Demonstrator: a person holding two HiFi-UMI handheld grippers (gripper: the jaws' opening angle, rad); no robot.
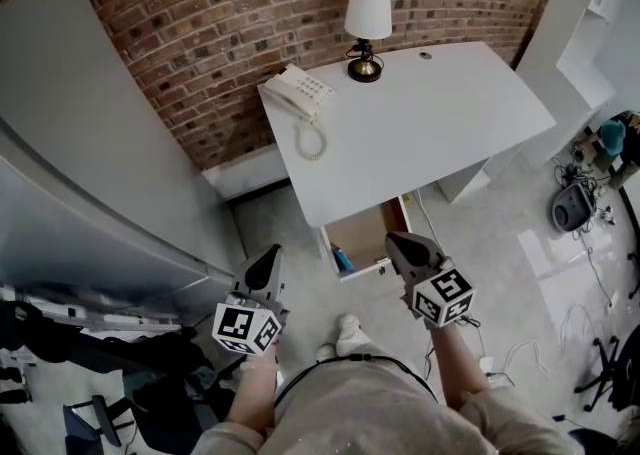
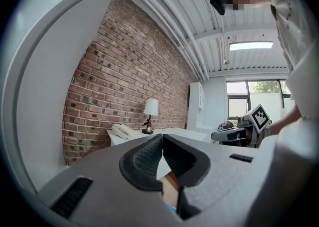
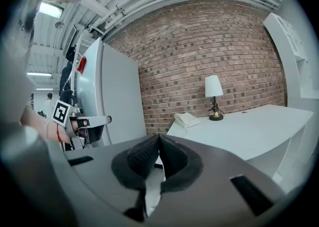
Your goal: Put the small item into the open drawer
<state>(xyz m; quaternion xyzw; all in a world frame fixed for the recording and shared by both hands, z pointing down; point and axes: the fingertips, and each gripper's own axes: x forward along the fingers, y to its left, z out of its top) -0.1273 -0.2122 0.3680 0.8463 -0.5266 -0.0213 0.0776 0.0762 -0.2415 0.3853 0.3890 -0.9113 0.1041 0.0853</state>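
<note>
Jaws of left gripper point(image 1: 269, 255) and right gripper point(image 1: 401, 241) are pressed together, empty, held before the desk point(image 1: 430, 128). Blue item point(image 1: 342, 261) lies inside the open drawer point(image 1: 366, 231), front-left corner.

Place: an office-like workroom | Signs: white bench point(image 1: 440, 123) with open drawer point(image 1: 365, 233), corded telephone point(image 1: 297, 93) and table lamp point(image 1: 367, 23) against a bare brick wall point(image 1: 250, 3) | Also: ceiling strip lights point(image 2: 250, 46), cables point(image 1: 590, 278) on the floor point(image 1: 500, 233)

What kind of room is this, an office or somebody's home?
Probably an office or workroom, though I can't be sure: a white desk carrying a telephone and a lamp, set against a brick wall.
</note>
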